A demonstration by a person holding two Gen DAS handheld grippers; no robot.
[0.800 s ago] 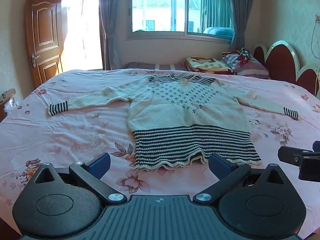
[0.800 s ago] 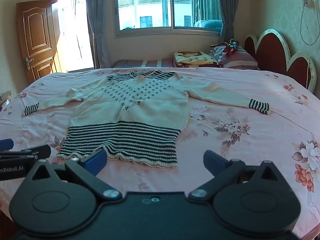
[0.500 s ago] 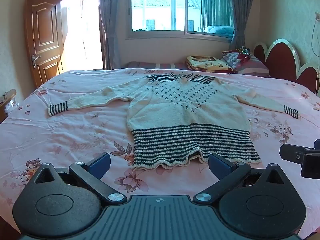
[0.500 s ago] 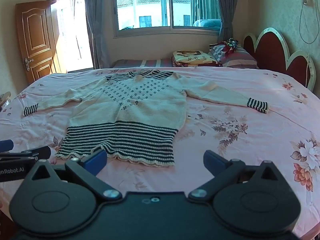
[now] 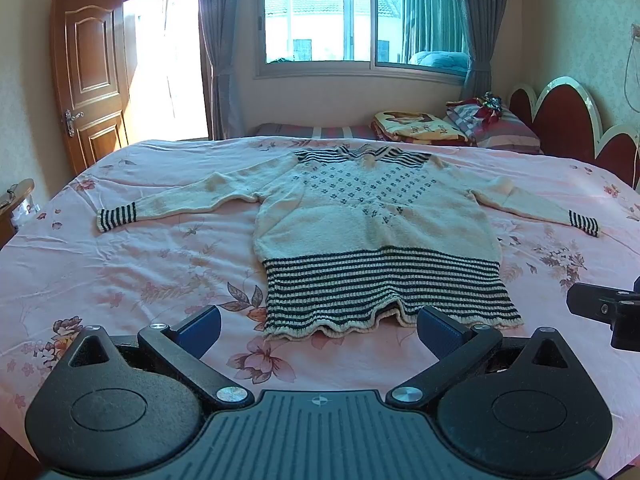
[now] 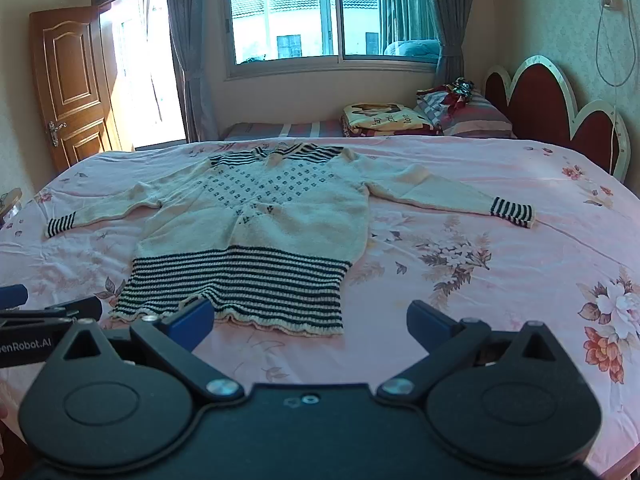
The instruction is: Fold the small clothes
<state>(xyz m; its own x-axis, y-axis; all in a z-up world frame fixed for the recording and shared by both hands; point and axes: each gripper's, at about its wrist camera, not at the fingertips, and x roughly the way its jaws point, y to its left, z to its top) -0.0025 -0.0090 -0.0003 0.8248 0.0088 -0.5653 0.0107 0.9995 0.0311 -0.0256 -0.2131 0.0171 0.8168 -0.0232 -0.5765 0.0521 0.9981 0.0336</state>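
A cream knit sweater with black stripes at hem, cuffs and collar lies flat on the pink floral bed, sleeves spread out; it also shows in the right wrist view. My left gripper is open and empty, held just short of the wavy striped hem. My right gripper is open and empty, near the hem's right corner. The right gripper's tip shows at the right edge of the left wrist view, and the left gripper's tip shows at the left edge of the right wrist view.
Folded blankets and pillows lie at the far side of the bed beside a red headboard. A window with grey curtains and a wooden door stand behind. A small stand sits at the bed's left edge.
Both grippers have shifted slightly; the sweater sits a little lower and nearer in both views. Both stay open. The sweater has not moved on the bed.
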